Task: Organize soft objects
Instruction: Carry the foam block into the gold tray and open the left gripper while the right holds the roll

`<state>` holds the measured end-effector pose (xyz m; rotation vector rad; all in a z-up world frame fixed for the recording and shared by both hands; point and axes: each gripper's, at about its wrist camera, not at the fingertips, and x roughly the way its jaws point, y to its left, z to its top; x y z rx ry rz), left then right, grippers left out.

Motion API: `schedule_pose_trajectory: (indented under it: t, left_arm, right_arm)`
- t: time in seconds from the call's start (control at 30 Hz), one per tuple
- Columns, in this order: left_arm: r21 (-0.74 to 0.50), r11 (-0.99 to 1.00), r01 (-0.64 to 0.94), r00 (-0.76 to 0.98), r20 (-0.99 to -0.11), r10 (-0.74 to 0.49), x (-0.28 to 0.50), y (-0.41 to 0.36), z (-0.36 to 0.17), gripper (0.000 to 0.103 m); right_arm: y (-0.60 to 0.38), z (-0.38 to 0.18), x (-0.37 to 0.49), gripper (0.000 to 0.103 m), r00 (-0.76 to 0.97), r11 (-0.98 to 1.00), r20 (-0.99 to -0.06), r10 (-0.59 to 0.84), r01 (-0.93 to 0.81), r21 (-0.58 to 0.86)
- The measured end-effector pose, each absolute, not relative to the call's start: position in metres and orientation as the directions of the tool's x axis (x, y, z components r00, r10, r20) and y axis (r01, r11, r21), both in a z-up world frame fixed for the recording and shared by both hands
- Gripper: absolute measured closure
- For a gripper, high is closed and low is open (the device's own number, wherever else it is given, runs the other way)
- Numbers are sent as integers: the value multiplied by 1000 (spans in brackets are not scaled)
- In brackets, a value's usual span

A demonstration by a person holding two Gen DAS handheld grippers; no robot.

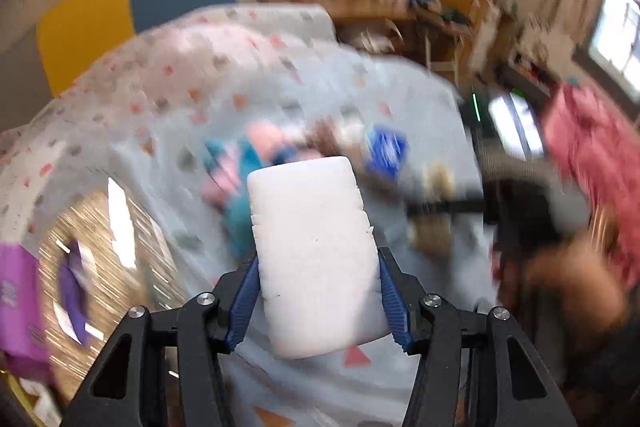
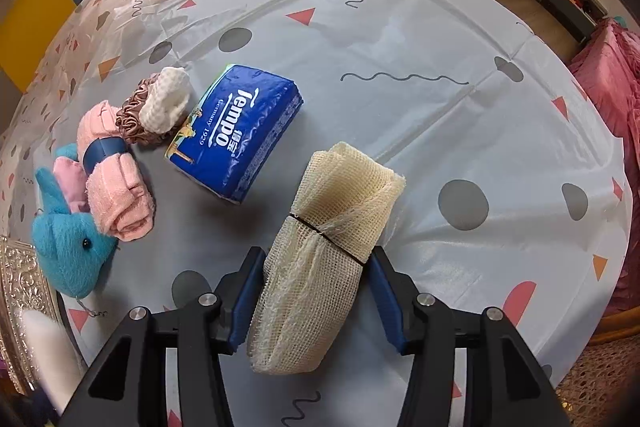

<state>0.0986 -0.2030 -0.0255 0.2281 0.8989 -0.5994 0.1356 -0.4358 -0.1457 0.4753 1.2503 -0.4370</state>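
Gripping a white rectangular foam sponge [image 1: 310,251], the left gripper [image 1: 316,291] has its blue pads pressed into both long sides, and the block stands lifted clear of the patterned plastic tablecloth [image 1: 200,99]; that view is heavily blurred. The right gripper [image 2: 310,297] straddles a cream mesh cloth roll bound with a thin black band [image 2: 328,259]. Its left pad touches the roll while the right pad stands just off it, so the jaws look released, with the roll resting on the cloth. Ahead and to the left of the right gripper lie a blue Tempo tissue pack [image 2: 236,135], a pink rolled towel with a blue band [image 2: 114,171], a brown satin scrunchie [image 2: 134,117], a white knitted pad [image 2: 168,99] and a blue plush toy [image 2: 68,239]. An embossed silver tray [image 2: 20,291] sits at the far left. Carrying the sponge well probably means light pressure, so the foam does not deform, and a level path toward wherever the soft things are being gathered.
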Motion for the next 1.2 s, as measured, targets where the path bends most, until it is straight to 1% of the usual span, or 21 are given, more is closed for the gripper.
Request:
schedule_pose_trajectory:
  t: [0.1,0.27,0.33,0.43,0.53,0.63,0.77,0.83,0.93,1.07,1.2]
  left_arm:
    - [-96,863,496,519,-764,-383,133,-176,11,46]
    - [-86,947,311,640,-717,-276,187,-91,53,46]
    - [-84,970,230,679,-700,-222,198,-47,59,46]
    - [-116,987,106,708,-688,-157,205,26,57,46]
    - [-145,989,-15,711,-697,-92,196,99,44,46]
    - [-152,983,-101,697,-716,-39,174,153,23,46]
    - [-205,959,-194,671,-741,-22,135,211,-11,46]
    - [-230,940,-251,653,-758,-11,117,236,-31,46]
    - [-258,916,-306,620,-785,-14,95,255,-59,46]
    - [-302,879,-370,556,-830,-51,79,271,-95,45]
    - [-358,853,-381,536,-837,-111,92,270,-107,45]
  right_arm:
    - [-435,-147,137,49,255,827,-965,-59,554,96]
    - [-436,-147,136,49,254,829,-965,-59,552,95]
    - [-436,-147,137,49,252,832,-966,-64,547,88]
    - [-435,-148,138,49,250,836,-966,-70,543,80]
    - [-433,-148,138,49,249,840,-966,-74,538,74]
    - [-433,-149,138,49,250,840,-965,-74,537,75]
    - [-430,-151,140,48,244,850,-966,-88,524,55]
    - [-427,-151,140,46,244,854,-966,-87,518,54]
    - [-422,-151,141,44,240,862,-965,-101,505,35]
    - [-414,-151,142,44,242,873,-962,-131,488,4]
    - [-402,-151,141,46,251,890,-954,-161,455,-30]
